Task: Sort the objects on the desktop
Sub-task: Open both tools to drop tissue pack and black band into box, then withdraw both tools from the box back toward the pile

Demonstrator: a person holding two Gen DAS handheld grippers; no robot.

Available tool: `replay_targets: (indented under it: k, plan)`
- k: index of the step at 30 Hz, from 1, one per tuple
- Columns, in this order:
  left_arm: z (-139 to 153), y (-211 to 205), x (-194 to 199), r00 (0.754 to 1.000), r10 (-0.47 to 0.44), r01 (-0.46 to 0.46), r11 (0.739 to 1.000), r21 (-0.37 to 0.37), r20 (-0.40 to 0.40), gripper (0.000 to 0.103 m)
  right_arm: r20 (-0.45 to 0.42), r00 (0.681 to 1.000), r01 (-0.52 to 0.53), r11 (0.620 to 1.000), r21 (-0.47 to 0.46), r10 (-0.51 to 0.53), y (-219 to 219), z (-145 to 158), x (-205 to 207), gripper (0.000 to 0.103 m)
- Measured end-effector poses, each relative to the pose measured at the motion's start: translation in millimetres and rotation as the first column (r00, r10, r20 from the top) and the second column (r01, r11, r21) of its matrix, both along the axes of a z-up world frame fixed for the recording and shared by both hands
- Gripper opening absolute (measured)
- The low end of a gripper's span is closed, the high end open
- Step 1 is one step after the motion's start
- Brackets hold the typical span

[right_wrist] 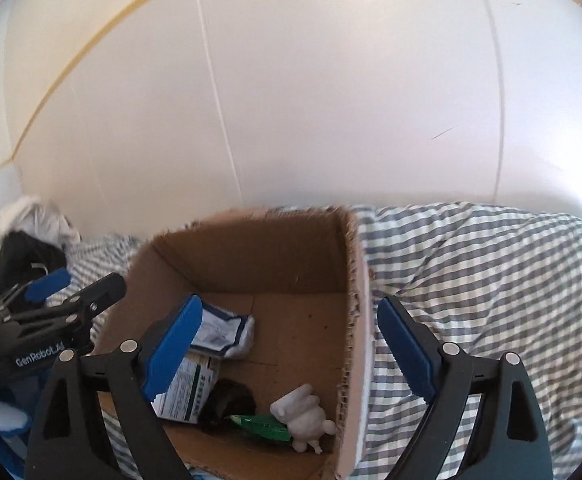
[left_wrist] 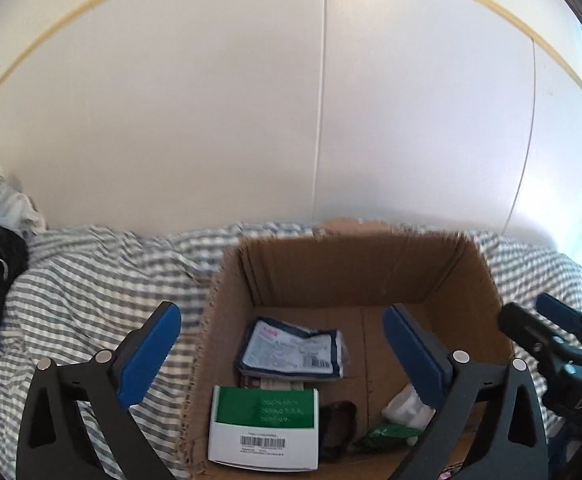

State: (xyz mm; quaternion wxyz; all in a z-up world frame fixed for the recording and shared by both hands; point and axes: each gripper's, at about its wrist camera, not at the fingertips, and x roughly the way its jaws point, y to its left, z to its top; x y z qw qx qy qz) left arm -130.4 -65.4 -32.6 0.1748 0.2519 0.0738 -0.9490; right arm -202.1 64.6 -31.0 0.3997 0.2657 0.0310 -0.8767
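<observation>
An open cardboard box [left_wrist: 351, 268] sits on a checked bedspread. In it lie a green and white carton [left_wrist: 265, 420], a blue and white pouch [left_wrist: 291, 350], a dark round thing [left_wrist: 337, 424], a green packet [left_wrist: 387, 434] and a white figurine [left_wrist: 407, 406]. My left gripper [left_wrist: 283, 354] is open and empty above the box's left wall. My right gripper [right_wrist: 291, 354] is open and empty above the box's right wall [right_wrist: 353, 320]. The right wrist view shows the figurine [right_wrist: 305, 414], green packet [right_wrist: 263, 424], carton [right_wrist: 191, 394] and pouch [right_wrist: 223, 330].
The checked bedspread [right_wrist: 491, 280] spreads around the box. White and dark clothes [right_wrist: 27, 236] are piled at the far left by the white wall [left_wrist: 291, 100]. The other gripper shows at each view's edge [left_wrist: 559, 344] [right_wrist: 51, 320].
</observation>
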Motion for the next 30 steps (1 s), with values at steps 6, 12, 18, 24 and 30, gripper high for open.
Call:
replay_targets:
  k: [6, 12, 18, 24, 30]
  plan:
    - [23.8, 7.2, 20.7, 0.998, 0.011, -0.012, 1.0, -0.009, -0.055, 0.103, -0.12, 0.992, 0.027, 0.999, -0.021, -0.029, 20.1, 29.4, 31.8, 0.103]
    - [39.2, 22.0, 42.1, 0.996, -0.008, 0.006, 1.0, -0.023, -0.085, 0.103, -0.206, 0.978, 0.019, 1.0, -0.015, -0.021, 34.2, 46.1, 62.5, 0.103]
    - [47.9, 32.4, 68.3, 0.994, 0.018, -0.029, 0.995, -0.095, -0.112, 0.103, -0.254, 0.967, -0.017, 1.0, 0.0, 0.016, 44.0, 46.3, 83.2, 0.103]
    - [44.4, 30.7, 87.8, 0.995, 0.057, -0.064, 0.994, -0.089, -0.085, 0.103, -0.268, 0.963, -0.03, 0.999, -0.024, 0.023, 51.1, 50.5, 96.9, 0.103]
    - [33.4, 35.8, 110.0, 0.993, 0.096, -0.102, 0.99, -0.093, -0.063, 0.103, -0.252, 0.966, -0.052, 0.999, 0.006, 0.052, 63.6, 36.8, 115.1, 0.103]
